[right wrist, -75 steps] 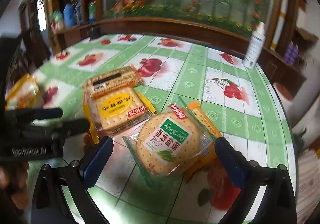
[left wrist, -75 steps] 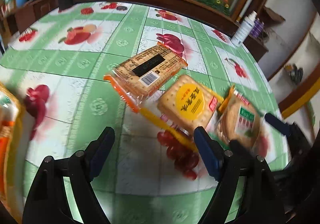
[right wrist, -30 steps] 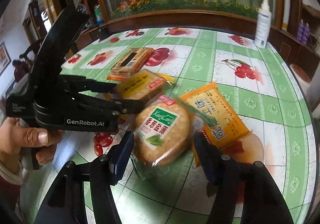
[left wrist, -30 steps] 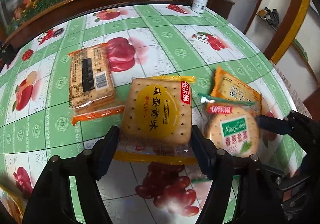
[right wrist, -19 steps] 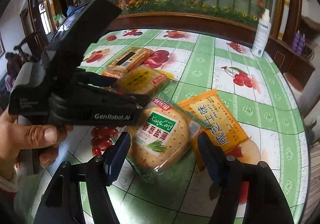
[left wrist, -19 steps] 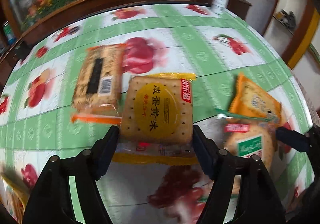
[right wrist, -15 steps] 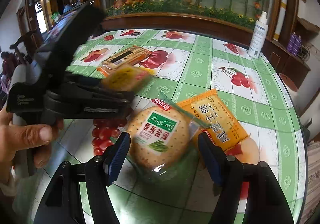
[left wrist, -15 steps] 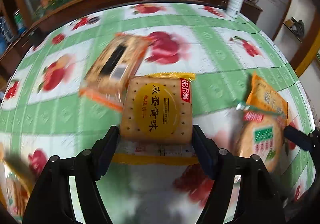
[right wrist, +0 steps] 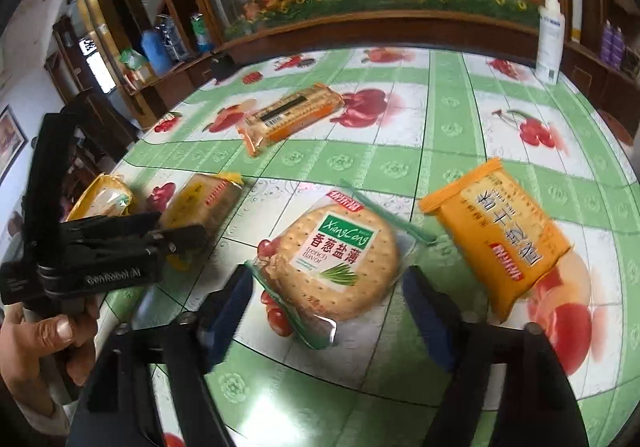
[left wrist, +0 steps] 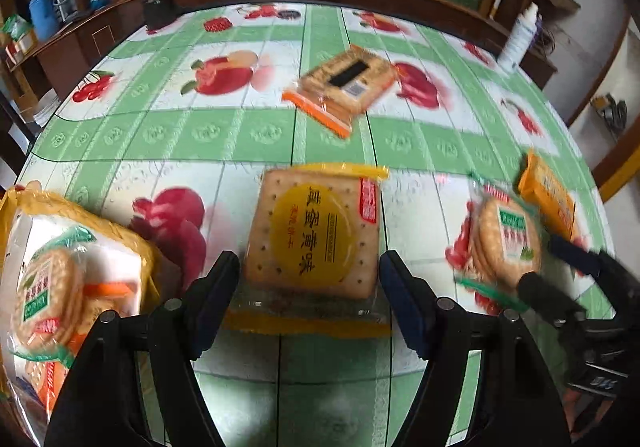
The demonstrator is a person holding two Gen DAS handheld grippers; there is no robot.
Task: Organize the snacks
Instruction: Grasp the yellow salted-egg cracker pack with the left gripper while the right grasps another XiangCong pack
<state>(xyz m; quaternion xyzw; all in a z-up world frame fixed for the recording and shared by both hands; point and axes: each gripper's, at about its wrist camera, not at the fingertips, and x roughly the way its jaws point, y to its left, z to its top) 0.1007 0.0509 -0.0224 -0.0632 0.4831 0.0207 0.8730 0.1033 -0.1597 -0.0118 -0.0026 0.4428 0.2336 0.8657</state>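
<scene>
Now left gripper point(left wrist: 310, 283) jaws clamp the square cracker pack point(left wrist: 316, 235); right gripper point(right wrist: 328, 299) jaws opening, holding nothing

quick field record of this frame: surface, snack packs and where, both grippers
surface: table with green fruit-print cloth
left gripper: shut on the square cracker pack
right gripper: jaws opening, pads clear of the round cracker pack lying between them
orange pack: flat, right of round pack
long cracker pack: farther back, apart
yellow bag: left edge, holds more packs
</scene>
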